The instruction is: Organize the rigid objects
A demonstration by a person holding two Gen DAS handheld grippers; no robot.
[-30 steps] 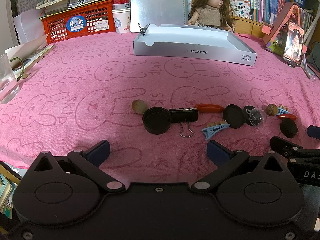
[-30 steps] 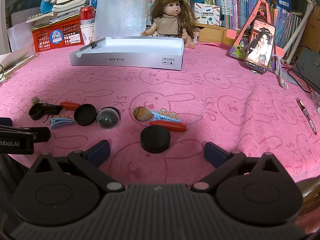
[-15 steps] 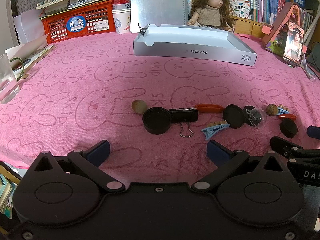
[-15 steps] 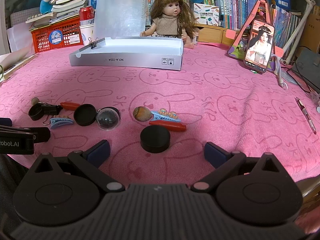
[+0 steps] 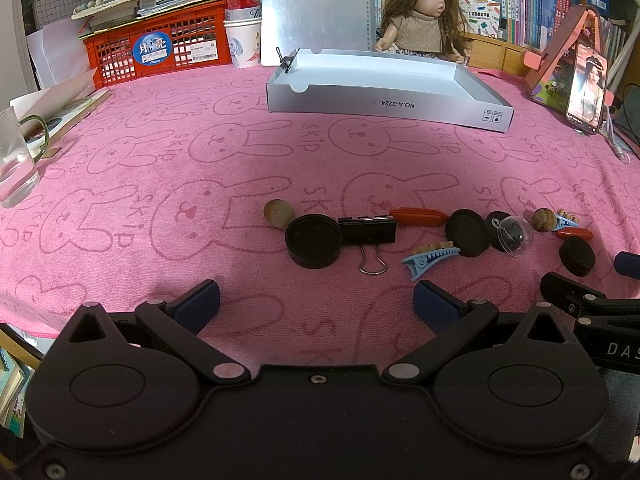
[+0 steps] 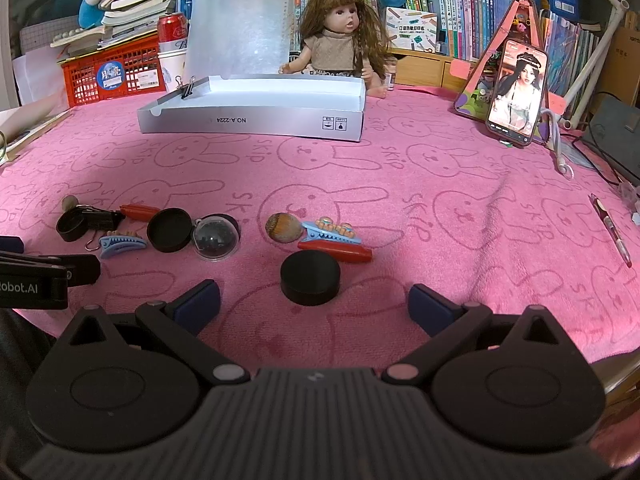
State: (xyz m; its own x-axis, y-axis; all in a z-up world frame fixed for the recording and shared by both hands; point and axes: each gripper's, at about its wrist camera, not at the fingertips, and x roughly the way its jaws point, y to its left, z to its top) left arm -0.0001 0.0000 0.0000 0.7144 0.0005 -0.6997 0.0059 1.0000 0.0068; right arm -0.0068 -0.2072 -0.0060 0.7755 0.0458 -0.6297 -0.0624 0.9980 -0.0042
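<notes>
A row of small objects lies on the pink towel. In the left wrist view: a brown nut (image 5: 279,213), an open black cap (image 5: 314,241), a black binder clip (image 5: 369,233), a red piece (image 5: 419,216), a blue hair clip (image 5: 429,258). My left gripper (image 5: 316,306) is open just short of them, holding nothing. In the right wrist view a black puck (image 6: 310,277) sits right ahead of my open right gripper (image 6: 313,304). Behind the puck lie a second red piece (image 6: 335,251), a blue clip (image 6: 329,232), a walnut (image 6: 283,227) and a clear dome (image 6: 216,238). A grey shallow box (image 6: 256,119) stands at the back.
A doll (image 6: 340,32) sits behind the box. A phone on a pink stand (image 6: 516,92) is at the right, with a pen (image 6: 612,229) near the right edge. A red basket (image 5: 160,48) and a glass mug (image 5: 14,160) are at the left.
</notes>
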